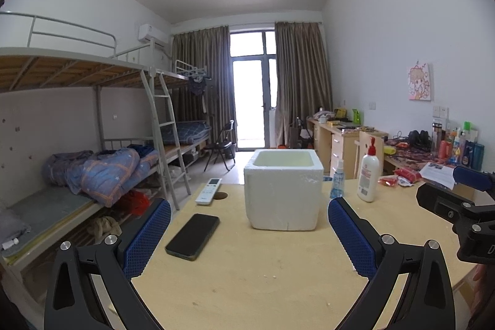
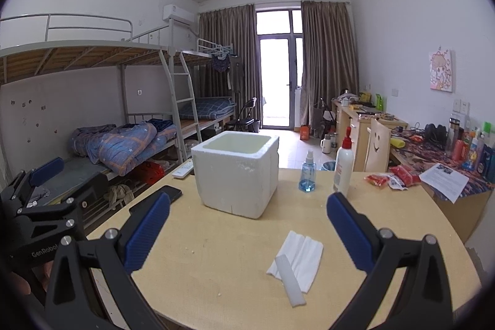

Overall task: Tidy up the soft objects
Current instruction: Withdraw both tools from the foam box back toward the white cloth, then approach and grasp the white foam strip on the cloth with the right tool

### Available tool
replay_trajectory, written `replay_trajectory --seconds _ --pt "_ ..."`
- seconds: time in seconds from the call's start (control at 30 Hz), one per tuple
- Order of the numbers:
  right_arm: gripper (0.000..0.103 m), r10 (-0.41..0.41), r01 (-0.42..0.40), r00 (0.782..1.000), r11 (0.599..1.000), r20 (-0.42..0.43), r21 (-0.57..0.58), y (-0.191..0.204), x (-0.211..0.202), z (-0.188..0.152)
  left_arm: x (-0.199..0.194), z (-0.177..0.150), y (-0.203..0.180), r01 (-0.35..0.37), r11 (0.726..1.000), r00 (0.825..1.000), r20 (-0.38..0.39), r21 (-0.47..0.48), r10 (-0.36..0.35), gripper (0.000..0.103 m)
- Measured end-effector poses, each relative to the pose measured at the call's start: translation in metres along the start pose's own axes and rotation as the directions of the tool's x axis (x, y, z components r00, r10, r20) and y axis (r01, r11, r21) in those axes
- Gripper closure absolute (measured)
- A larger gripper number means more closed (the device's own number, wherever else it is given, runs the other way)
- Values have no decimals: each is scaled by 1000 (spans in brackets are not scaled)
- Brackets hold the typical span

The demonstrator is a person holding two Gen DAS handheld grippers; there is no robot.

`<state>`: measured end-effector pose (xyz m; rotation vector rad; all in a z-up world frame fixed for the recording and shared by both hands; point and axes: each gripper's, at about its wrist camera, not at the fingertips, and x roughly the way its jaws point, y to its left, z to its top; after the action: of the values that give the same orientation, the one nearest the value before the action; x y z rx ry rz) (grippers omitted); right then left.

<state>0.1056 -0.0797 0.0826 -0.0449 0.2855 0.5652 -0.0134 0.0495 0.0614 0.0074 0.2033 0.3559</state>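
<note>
A white foam box (image 1: pixel 283 190) (image 2: pixel 236 172) with an open top stands in the middle of the wooden table (image 1: pixel 247 274) (image 2: pixel 222 249). A folded white cloth (image 2: pixel 298 259) with a grey strip (image 2: pixel 290 280) across it lies on the table in front of my right gripper (image 2: pixel 249 232), which is open and empty above the near edge. My left gripper (image 1: pixel 249 232) is open too, holding nothing, with the box straight ahead. In the left wrist view the right gripper (image 1: pixel 458 200) shows at the right edge.
A black phone (image 1: pixel 193 235) (image 2: pixel 157 200) and a white remote (image 1: pixel 208 190) lie left of the box. A blue spray bottle (image 2: pixel 307 175) (image 1: pixel 337 183), a lotion pump bottle (image 2: pixel 342 166) (image 1: pixel 368 175) and red snack packets (image 2: pixel 393 177) stand to the right. Bunk beds (image 1: pixel 92 144) line the left wall.
</note>
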Motion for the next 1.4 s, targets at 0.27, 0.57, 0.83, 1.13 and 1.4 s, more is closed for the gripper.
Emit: replay_trajectory --seconds 0.27,0.57,0.83,1.13,1.4 --pt "0 -20 21 1000 999 -5 37 -15 2 -26 15 -30 -9 56 998 998 -6 -19 -56 1" --pt "0 -66 69 997 993 -37 96 -40 12 -56 37 -60 -20 89 995 994 -63 -37 -91 1" --pt "0 -83 88 995 993 -63 78 -46 23 -77 48 -75 -34 127 992 989 -78 -22 -128 1" --pt "0 -108 118 989 989 -105 90 -61 38 -94 65 -83 -46 156 987 982 -100 -24 -158 1" --pt "0 -77 87 989 993 -129 75 -69 42 -102 80 -87 -54 167 985 976 -139 -30 -170 1"
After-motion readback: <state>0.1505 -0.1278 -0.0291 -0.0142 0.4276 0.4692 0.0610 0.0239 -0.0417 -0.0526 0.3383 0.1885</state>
